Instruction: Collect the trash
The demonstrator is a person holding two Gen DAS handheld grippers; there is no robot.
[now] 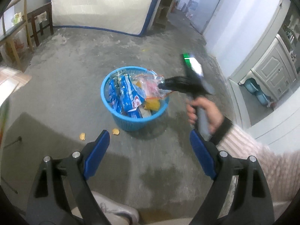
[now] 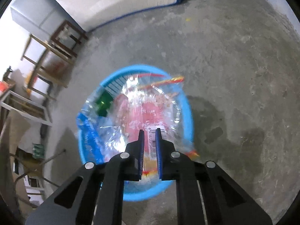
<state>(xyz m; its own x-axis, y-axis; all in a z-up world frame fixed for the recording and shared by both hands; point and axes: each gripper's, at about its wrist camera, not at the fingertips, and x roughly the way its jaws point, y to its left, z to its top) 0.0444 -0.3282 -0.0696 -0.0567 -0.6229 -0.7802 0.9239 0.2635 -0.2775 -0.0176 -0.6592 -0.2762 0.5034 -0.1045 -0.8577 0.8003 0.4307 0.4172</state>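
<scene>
Trash basket [image 1: 120,116] is sitting on bare concrete floor [image 1: 75,60], open room all around. Clear wrapper [image 2: 150,108] is overhanging its rim, pinched by nearly-shut right tongs [image 2: 150,131]. Left tongs [image 1: 148,138] are gaping wide, empty, near two crumbs [image 1: 115,131].

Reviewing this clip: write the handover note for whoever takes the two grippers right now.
Left gripper: open, empty, hanging over the floor short of the blue basket.
Right gripper: over the basket, jaws nearly closed on a clear plastic bag lying on top of the trash.
Done: wrappers and bags are in the basket.
Left: two small yellowish scraps on the floor beside the basket. Whether the clear bag needs pressing in is your call.
</scene>
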